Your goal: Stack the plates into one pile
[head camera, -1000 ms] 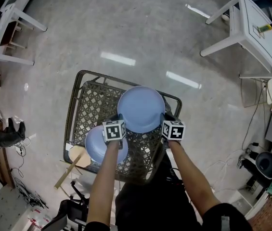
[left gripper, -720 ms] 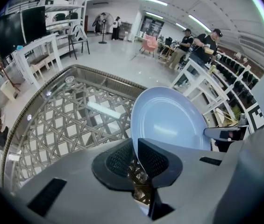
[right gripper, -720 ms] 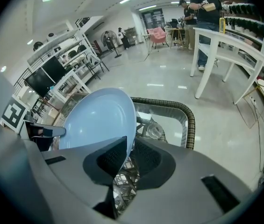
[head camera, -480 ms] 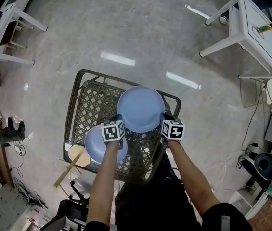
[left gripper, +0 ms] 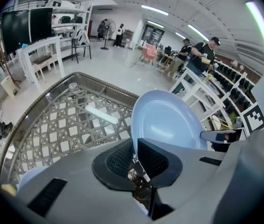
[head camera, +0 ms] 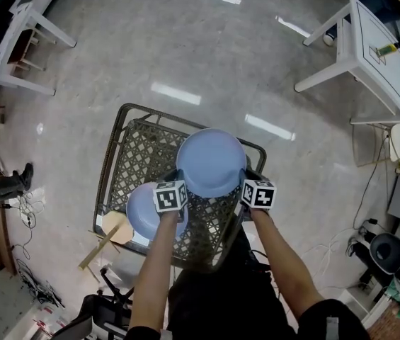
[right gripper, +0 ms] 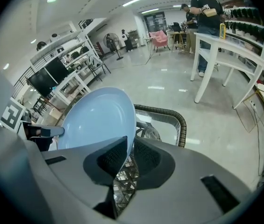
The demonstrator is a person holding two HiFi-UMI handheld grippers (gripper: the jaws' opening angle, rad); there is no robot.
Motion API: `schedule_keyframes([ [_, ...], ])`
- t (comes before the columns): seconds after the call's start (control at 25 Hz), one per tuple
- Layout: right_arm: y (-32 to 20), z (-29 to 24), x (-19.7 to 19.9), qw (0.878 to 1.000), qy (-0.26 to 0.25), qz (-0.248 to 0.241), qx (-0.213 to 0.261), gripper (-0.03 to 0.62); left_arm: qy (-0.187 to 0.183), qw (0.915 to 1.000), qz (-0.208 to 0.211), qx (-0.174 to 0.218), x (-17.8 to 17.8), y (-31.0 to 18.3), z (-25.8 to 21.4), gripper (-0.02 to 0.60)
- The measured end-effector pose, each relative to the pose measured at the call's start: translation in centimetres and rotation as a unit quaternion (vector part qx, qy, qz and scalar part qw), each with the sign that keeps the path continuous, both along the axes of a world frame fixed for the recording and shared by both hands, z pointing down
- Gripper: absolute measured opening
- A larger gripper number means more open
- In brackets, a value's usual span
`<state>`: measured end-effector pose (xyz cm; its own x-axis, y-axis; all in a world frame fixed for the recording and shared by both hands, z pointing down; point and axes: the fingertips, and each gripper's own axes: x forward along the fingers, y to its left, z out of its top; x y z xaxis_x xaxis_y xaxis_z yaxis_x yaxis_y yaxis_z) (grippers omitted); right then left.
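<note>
Now the left gripper [head camera: 175, 176] pinches the near-left rim of the upper blue plate [head camera: 211, 160], its jaws having just been closing with that rim between them. Opposite it, the right gripper [head camera: 246, 177] is clamped on the same plate's right rim. Below and just left of the left gripper, a second blue plate [head camera: 141, 214] lies on the wicker table [head camera: 139, 154].

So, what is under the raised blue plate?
Under the raised plate only the woven table shows. In the head view the plate hides the part directly below it. The second plate lies to its left, not beneath it.
</note>
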<state>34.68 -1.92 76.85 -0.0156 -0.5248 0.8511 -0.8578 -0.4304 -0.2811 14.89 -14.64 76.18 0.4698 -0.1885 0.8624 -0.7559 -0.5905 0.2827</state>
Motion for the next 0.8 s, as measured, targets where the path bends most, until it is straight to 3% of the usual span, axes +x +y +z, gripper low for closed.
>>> schedule_keyframes([
  [0.36,-0.3,-3.3,-0.1,0.999,0.011,-0.019,0.026,0.044,0.034,0.9985,-0.026,0.034,-0.5,0.4,-4.4,0.041],
  [0.8,-1.5,-8.5,-4.2,0.995,0.020,-0.077,0.057,0.043,0.065,0.9918,-0.084,0.070,-5.9,1.6,-10.6,0.040],
])
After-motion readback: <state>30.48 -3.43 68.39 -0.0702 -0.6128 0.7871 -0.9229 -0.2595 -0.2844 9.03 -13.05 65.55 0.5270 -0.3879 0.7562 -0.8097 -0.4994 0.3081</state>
